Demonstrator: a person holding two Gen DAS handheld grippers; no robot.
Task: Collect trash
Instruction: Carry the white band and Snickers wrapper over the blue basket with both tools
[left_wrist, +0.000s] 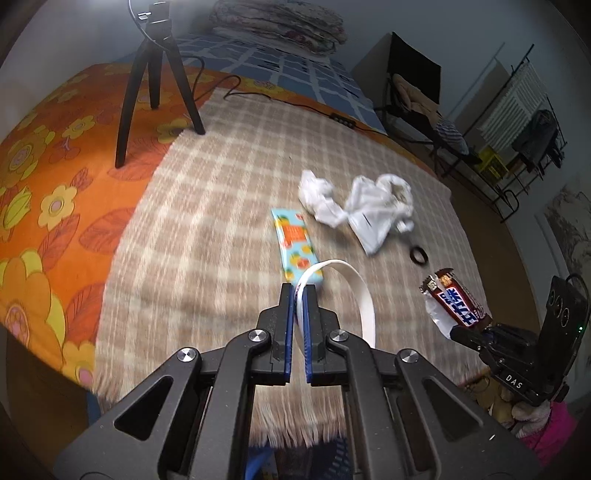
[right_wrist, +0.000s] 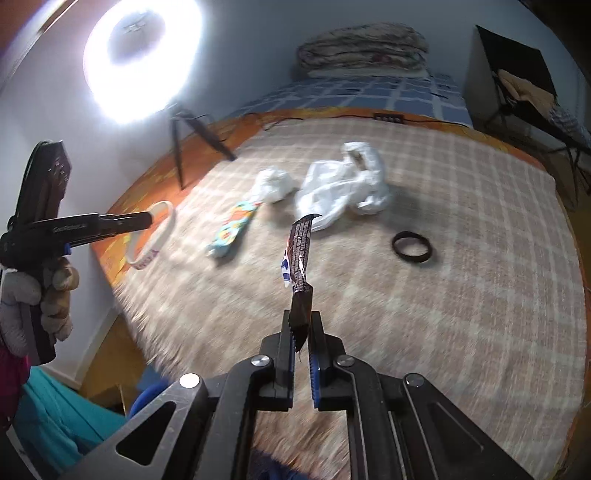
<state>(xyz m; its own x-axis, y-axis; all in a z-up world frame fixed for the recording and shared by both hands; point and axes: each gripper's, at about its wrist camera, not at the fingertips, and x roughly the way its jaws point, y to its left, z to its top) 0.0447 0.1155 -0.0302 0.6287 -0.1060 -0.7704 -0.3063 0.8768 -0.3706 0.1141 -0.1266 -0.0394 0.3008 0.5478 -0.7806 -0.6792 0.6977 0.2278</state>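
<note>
Left gripper (left_wrist: 300, 291) has its jaws pressed together on a white wristband (left_wrist: 347, 291), which loops out ahead and right of the tips, lifted off the plaid blanket (left_wrist: 207, 206). Right gripper (right_wrist: 302, 317) has its jaws clamped on one end of a brown candy bar wrapper (right_wrist: 301, 251), which sticks up and forward from the tips, clear of the blanket.

Around the jaws: a light blue snack packet (left_wrist: 295, 243) lies just ahead of the left tips, partly hidden behind them. Further ahead and right sit a crumpled white tissue (left_wrist: 317, 195) and a white plastic bag (left_wrist: 376, 210), touching or nearly so. A black ring (left_wrist: 418, 255) lies on the blanket right of the wristband, near the bag. Nothing sits between either pair of jaws and the blanket straight below.

View differences: the left wrist view shows the printed face of the wrapper and the right gripper from the side at the right edge, plus a black tripod (left_wrist: 155, 85) far left on the orange floral sheet (left_wrist: 48, 177), and a drying rack (left_wrist: 517, 122) far right. The right wrist view shows the wrapper edge-on, a lit ring light (right_wrist: 144, 55) over the tripod, and the gloved hand (right_wrist: 22, 295) on the left gripper's handle, wristband dangling from those tips. Folded bedding (right_wrist: 362, 48) sits at the far end of the bed in both views.
</note>
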